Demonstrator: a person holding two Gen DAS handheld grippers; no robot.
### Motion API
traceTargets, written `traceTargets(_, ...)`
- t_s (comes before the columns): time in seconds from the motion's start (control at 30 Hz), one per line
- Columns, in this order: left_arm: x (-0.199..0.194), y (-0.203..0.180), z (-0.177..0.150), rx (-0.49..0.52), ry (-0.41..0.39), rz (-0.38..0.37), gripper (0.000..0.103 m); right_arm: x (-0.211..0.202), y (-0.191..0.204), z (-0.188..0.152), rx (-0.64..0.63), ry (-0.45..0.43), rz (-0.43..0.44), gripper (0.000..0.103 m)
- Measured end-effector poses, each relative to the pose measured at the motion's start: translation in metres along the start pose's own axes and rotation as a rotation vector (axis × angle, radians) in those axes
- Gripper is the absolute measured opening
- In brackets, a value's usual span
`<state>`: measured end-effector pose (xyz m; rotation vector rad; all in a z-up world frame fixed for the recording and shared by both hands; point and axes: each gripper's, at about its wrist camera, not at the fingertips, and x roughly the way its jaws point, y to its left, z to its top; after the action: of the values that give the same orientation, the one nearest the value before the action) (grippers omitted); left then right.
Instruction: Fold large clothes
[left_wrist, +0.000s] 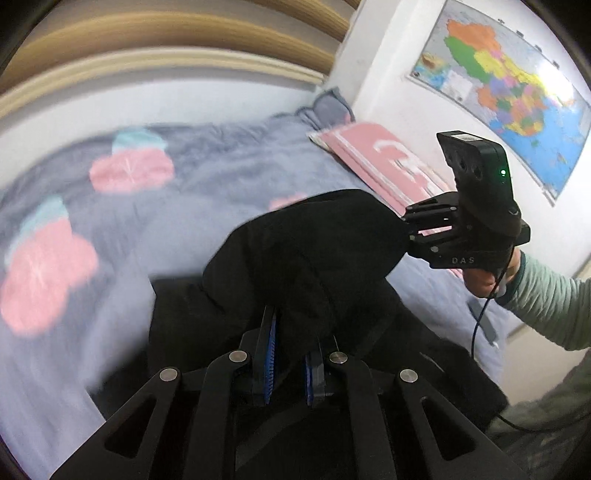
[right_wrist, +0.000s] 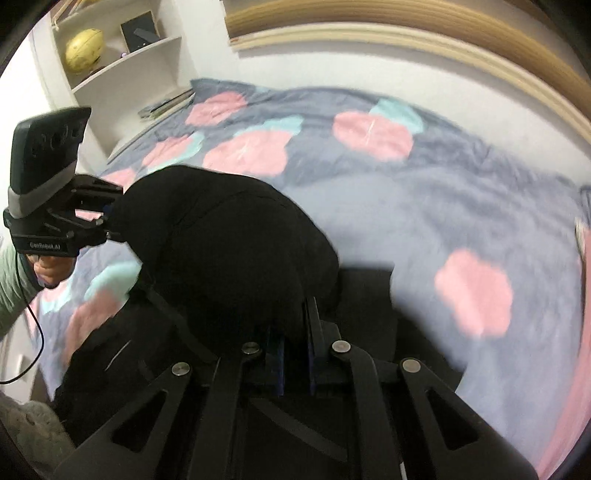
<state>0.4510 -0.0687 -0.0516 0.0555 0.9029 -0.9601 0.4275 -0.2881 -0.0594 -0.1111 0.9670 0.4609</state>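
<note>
- While both grippers clench the same black garment (left_wrist: 303, 251), its gripped edge is lifted off the bed (left_wrist: 207, 177) and arches between them, with the rest trailing down onto the near part of the bed.
- Left gripper (left_wrist: 291, 354): the blue pads (left_wrist: 271, 354) are pinched on a fold of the cloth at the near end of the arch; in the right wrist view it sits at the far left, fingers buried in the fabric.
- Right gripper (right_wrist: 295, 354): clamped on the cloth as well; in the left wrist view it appears at the right, held by a hand (left_wrist: 484, 280) in a pale green sleeve (left_wrist: 550, 306), a cable (left_wrist: 476, 332) hanging from it.
- Bed: grey-blue cover with pink and teal flower patches, motion-blurred in both views.
- Far right in the left wrist view: a pink pillow (left_wrist: 373, 155) at the bed's end, and a coloured map (left_wrist: 509, 88) on the white wall.
- Far left in the right wrist view: white shelves (right_wrist: 122, 70) holding a yellow globe (right_wrist: 84, 48).
- A wooden rail (right_wrist: 406, 26) runs along the far wall.
</note>
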Motion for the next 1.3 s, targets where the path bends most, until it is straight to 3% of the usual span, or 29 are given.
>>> traceTargets(0.17, 0.017, -0.024, -0.072, -0.101, 0.073, -0.001, 0.014, 0.011, 0.038, -0.07, 0.008, 0.063, -0.051, 0.014)
traceTargets(0.37, 0.058, -0.018, -0.134, -0.284, 0.179, 0.007, 0.014, 0.051, 0.056, -0.121, 0.015, 0.167, -0.16, 0.015)
traceTargets(0.53, 0.012, -0.042, -0.133, -0.242, 0.155, 0.039, 0.016, 0.013, 0.052, -0.129, 0.058, 0.174, -0.133, 0.027)
traceTargets(0.63, -0.023, -0.047, -0.121, -0.227, 0.112, 0.019, 0.031, -0.026, 0.043, -0.12, 0.097, 0.121, -0.13, 0.036)
traceTargets(0.67, -0.034, -0.046, -0.115, -0.227, 0.079, 0.015, 0.04, -0.039, 0.038, -0.112, 0.12, 0.089, -0.121, 0.038)
traceTargets(0.7, -0.044, -0.046, -0.106, -0.228, 0.037, 0.019, 0.043, -0.05, 0.034, -0.101, 0.143, 0.052, -0.106, 0.041)
traceTargets(0.77, -0.056, -0.043, -0.084, -0.235, -0.039, 0.015, 0.043, -0.062, 0.031, -0.081, 0.173, -0.013, -0.074, 0.051)
traceTargets(0.87, -0.047, -0.025, -0.054, -0.3, -0.101, 0.027, 0.043, -0.047, 0.033, -0.044, 0.215, -0.039, -0.062, 0.052)
traceTargets(0.93, -0.021, -0.008, -0.043, -0.358, -0.088, 0.017, 0.043, -0.019, 0.037, -0.033, 0.248, 0.002, -0.054, 0.052)
traceTargets(1.0, 0.015, 0.007, -0.047, -0.419, -0.015, 0.02, 0.043, 0.012, 0.035, -0.033, 0.269, 0.059, -0.033, 0.051)
traceTargets(1.1, 0.061, 0.026, -0.072, -0.476, 0.117, 0.096, 0.042, 0.068, 0.037, -0.062, 0.265, 0.199, -0.041, 0.051)
traceTargets(1.13, 0.074, 0.033, -0.085, -0.491, 0.163, 0.135, 0.033, 0.092, 0.034, -0.08, 0.265, 0.271, -0.06, 0.05)
traceTargets(1.17, 0.087, 0.044, -0.1, -0.519, 0.201, 0.151, 0.029, 0.101, 0.034, -0.092, 0.27, 0.286, -0.058, 0.05)
traceTargets(1.3, 0.083, 0.069, -0.117, -0.682, 0.148, 0.049, 0.018, 0.094, 0.031, -0.101, 0.299, 0.252, -0.05, 0.049)
